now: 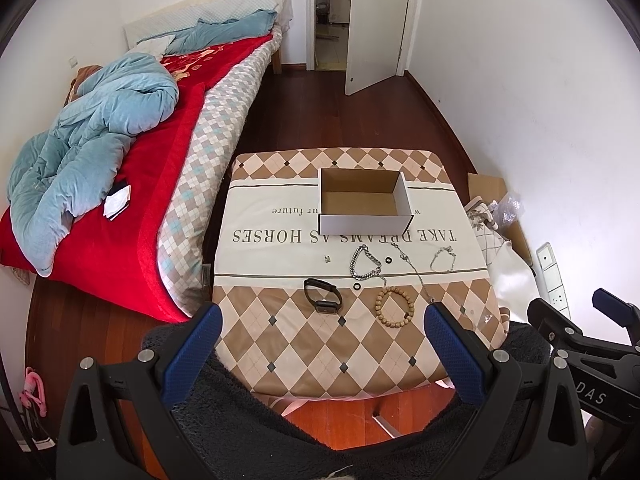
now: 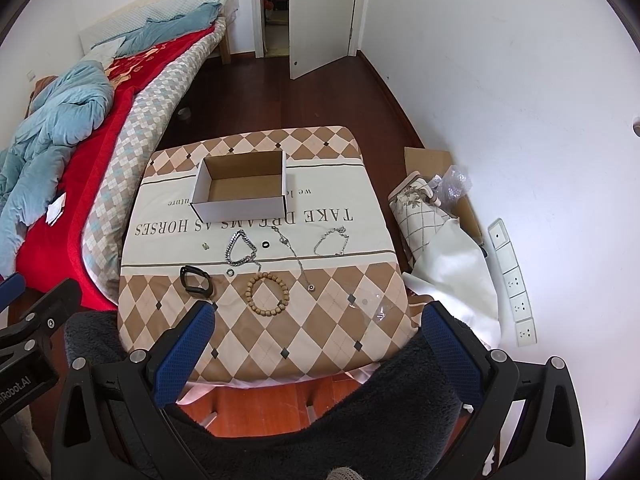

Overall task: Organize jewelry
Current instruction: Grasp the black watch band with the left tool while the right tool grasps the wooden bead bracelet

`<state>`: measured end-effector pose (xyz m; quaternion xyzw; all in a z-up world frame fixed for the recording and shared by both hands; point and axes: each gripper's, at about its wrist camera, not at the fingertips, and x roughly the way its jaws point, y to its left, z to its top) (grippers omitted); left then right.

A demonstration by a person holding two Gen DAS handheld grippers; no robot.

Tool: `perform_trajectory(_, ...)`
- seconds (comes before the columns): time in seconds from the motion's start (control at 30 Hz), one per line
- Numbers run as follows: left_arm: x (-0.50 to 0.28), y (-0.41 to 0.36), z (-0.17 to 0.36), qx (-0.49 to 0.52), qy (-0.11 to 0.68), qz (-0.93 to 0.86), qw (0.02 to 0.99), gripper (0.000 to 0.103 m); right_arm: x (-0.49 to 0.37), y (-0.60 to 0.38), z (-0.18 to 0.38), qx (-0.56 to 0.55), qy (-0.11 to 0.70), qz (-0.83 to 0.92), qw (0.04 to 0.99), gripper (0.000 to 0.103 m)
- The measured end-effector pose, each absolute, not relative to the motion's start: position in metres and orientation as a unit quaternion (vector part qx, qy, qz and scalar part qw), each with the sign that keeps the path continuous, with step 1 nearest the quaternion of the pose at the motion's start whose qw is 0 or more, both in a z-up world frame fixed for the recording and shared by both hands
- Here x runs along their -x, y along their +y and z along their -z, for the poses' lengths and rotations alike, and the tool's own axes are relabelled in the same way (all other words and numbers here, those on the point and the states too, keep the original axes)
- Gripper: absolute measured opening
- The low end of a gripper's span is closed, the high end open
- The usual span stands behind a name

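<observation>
Bright, even daylight, soft faint shadows, white wall (image 2: 500,80) nearly overexposed, strong fisheye bending at the edges, dark vignetted corners, focus was sharp throughout.

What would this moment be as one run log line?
left gripper: open, empty | right gripper: open, empty | open white cardboard box: empty | wooden bead bracelet, black wristband: on checked cloth

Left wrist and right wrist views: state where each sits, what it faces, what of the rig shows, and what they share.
Left wrist: above the near table edge, facing the cardboard box; open left tongs show, right tongs at right.
Right wrist: further right, facing the same way; open right tongs show, left tongs at left.
Shared: box, bead bracelet, bed, door.
</observation>
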<state>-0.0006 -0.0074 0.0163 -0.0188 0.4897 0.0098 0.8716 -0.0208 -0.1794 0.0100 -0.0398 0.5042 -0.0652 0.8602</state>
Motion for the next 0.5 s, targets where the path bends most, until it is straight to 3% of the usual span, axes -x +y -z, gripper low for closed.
perform_trajectory(0.3, -0.048, 0.008, 0.024, -0.024, 0.467, -0.082, 0.880, 0.103, -0.013, -0.186, 0.016, 0.007, 0.504, 0.063, 0.862, 0.103)
perform_trajectory(0.5, -0.092, 0.031, 0.088, -0.040, 0.510, -0.114, 0.852, 0.103, -0.057, -0.192, 0.085, 0.004, 0.543, 0.067, 0.837, 0.103)
